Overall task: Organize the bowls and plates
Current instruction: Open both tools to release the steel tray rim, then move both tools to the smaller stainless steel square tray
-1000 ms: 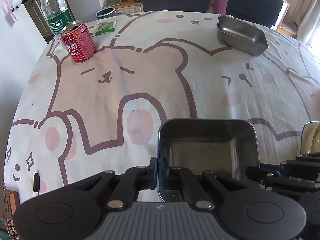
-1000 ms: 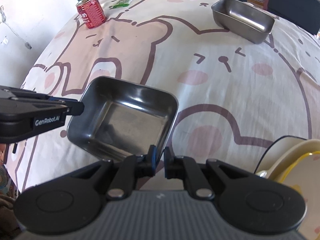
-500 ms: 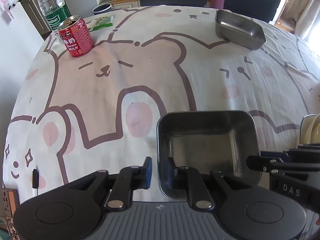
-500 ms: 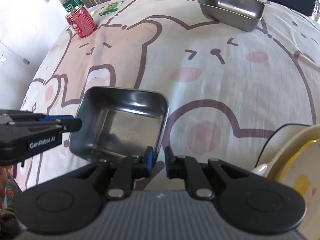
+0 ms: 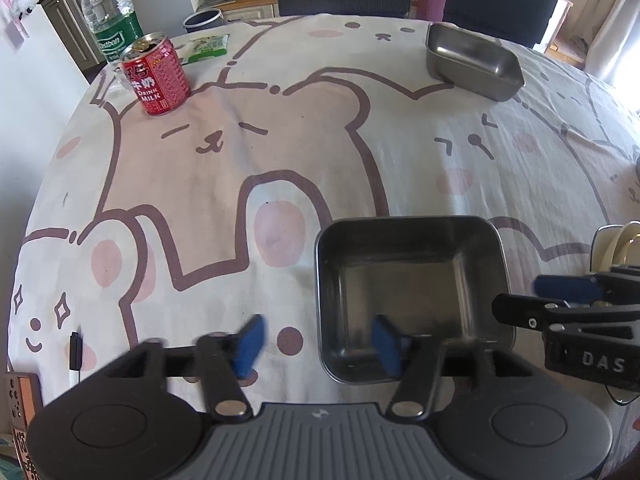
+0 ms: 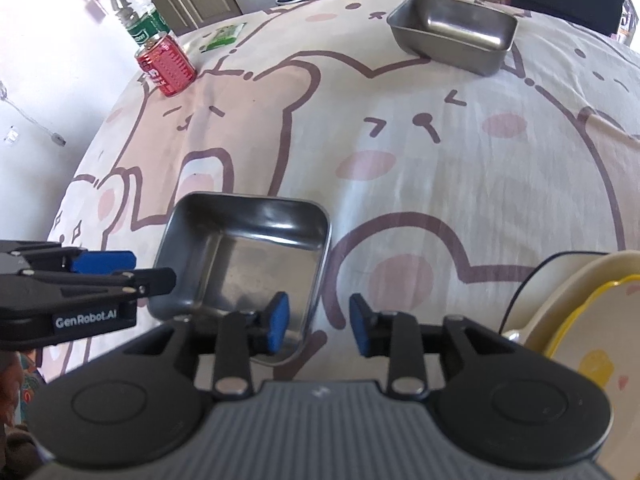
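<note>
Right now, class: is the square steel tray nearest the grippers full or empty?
Empty: the square steel tray shows only its bare metal floor in both wrist views.

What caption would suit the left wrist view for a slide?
Left gripper opening astride the left wall of a square steel tray on the bear-print tablecloth; right gripper alongside.

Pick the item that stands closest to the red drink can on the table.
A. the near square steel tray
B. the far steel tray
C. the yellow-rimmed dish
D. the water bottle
D: the water bottle stands right behind the red can, while both trays and the dish sit well away.
</note>
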`<state>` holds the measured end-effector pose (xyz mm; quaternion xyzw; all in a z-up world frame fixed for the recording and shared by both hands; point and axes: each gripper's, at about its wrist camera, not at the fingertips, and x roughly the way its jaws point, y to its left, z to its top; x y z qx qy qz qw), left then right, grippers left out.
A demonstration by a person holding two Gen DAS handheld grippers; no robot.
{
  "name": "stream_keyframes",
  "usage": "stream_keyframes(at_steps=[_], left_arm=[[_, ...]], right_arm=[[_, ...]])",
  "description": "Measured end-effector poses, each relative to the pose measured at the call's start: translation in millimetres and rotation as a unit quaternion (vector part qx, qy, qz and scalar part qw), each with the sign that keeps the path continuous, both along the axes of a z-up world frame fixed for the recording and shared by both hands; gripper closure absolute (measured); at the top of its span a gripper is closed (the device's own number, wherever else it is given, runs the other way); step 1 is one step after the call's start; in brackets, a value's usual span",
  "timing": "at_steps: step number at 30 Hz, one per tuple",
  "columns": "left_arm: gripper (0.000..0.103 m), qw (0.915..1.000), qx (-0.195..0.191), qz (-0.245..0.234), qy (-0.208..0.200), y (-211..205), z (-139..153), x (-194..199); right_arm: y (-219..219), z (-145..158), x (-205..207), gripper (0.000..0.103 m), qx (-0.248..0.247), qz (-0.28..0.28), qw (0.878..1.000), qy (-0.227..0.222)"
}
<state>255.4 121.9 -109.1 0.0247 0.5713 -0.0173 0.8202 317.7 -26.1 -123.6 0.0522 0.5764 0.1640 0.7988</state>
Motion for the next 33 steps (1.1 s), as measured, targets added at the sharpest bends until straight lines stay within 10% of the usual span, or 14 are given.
stream_keyframes(at_steps=[5, 12, 28, 33], left_arm=[[0.006, 0.9994, -0.001, 0.019, -0.028, 6, 10, 0], [0.000, 0.9921, 0.006, 0.044, -0.117, 2, 35, 9], [0.000, 0.9757, -0.012, 0.010, -0.218, -91, 33, 139], [0.000, 0.9760, -0.007, -0.017, -0.217, -118, 14, 194]], right_arm=[[-12, 13, -1, 0.025, 0.005, 0.001, 1.000, -0.030], [-50, 38, 8, 0.000, 0.036, -0.043, 0.993, -0.101], [-162, 21, 108, 0.000, 0.096, -0.268, 0.944, -0.164], [-163, 5, 142, 0.002, 0.074, -0.255, 0.951, -0.160]])
